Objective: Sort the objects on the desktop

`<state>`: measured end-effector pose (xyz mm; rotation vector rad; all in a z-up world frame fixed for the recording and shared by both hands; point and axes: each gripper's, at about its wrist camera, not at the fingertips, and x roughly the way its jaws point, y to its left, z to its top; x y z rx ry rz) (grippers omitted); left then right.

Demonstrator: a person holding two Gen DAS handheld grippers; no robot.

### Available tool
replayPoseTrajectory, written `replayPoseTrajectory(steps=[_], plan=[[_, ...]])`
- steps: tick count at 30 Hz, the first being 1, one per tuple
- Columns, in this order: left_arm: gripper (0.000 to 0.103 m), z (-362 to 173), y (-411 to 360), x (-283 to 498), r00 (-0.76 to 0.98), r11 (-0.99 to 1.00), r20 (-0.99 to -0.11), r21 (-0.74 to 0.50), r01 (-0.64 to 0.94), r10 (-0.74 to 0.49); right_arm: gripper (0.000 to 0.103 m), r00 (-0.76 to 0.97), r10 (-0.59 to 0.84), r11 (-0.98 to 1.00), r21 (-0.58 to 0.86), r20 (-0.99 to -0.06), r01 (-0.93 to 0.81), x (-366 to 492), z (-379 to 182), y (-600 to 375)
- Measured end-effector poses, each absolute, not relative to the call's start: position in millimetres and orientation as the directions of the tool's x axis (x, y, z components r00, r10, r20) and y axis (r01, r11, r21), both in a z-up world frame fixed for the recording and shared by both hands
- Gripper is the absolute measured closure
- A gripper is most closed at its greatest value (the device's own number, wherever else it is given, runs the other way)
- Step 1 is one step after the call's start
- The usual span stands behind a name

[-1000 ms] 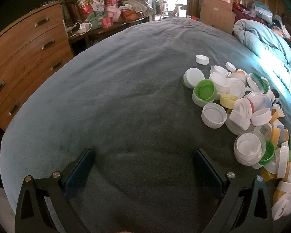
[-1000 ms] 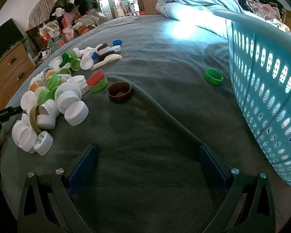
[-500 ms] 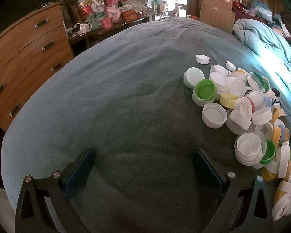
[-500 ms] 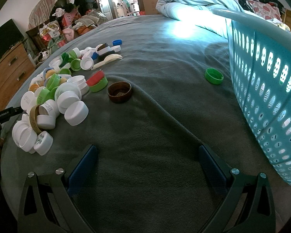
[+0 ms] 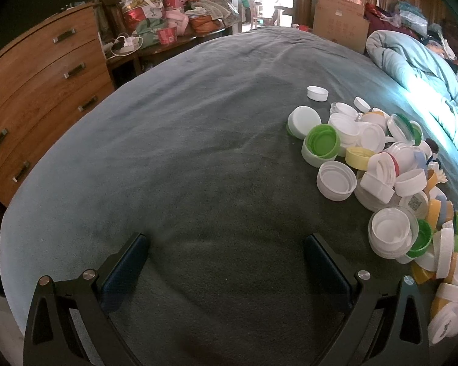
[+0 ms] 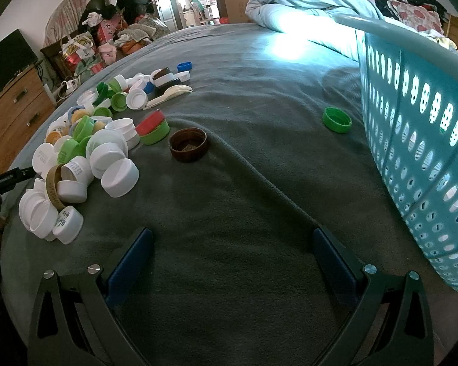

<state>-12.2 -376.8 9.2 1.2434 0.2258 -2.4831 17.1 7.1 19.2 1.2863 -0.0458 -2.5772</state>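
Dozens of plastic caps [image 5: 378,164] lie heaped on a grey-green blanket [image 5: 183,158], mostly white, some green, yellow and red; one carries a square code label [image 5: 414,203], another faint print too small to read [image 6: 65,221]. Only the right view shows a brown cap [image 6: 188,144] just beside the heap, a green cap [image 6: 336,119] apart near a pale blue basket [image 6: 418,128], and a white spoon [image 6: 168,95]. Only the left view shows a dresser [image 5: 36,91] past the blanket's edge. Left gripper [image 5: 226,238] and right gripper [image 6: 232,232] hover with jaws wide apart, empty.
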Motion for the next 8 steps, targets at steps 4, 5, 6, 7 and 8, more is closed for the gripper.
replayPoseTrajectory(steps=[4,5,6,7,8], plan=[[0.0,9.5,-377.1,-11.9,-0.551,-0.925,-0.799,0.015,0.38,-0.24,0.001,-0.574,-0.245,-0.966,0.143,-0.781,0.217,16.9,19.2,7.2],[0.0,9.5,-377.1,-11.8,-0.551,-0.925,-0.799,0.016,0.379,-0.24,0.001,-0.574,-0.245,-0.965,0.143,-0.781,0.217,16.9,19.2,7.2],[0.0,9.5,-377.2,-11.7,-0.552,-0.925,-0.799,0.016,0.379,-0.24,0.001,-0.574,-0.245,-0.965,0.143,-0.781,0.218,16.9,19.2,7.2],[0.0,9.5,-377.4,-11.8,-0.551,-0.925,-0.799,0.015,0.379,-0.239,0.001,-0.574,-0.245,-0.965,0.143,-0.781,0.217,16.8,19.1,7.0],[0.0,9.3,-376.8,-11.8,-0.551,-0.925,-0.799,0.016,0.38,-0.24,0.001,-0.574,-0.245,-0.966,0.143,-0.781,0.218,16.9,19.2,7.1]])
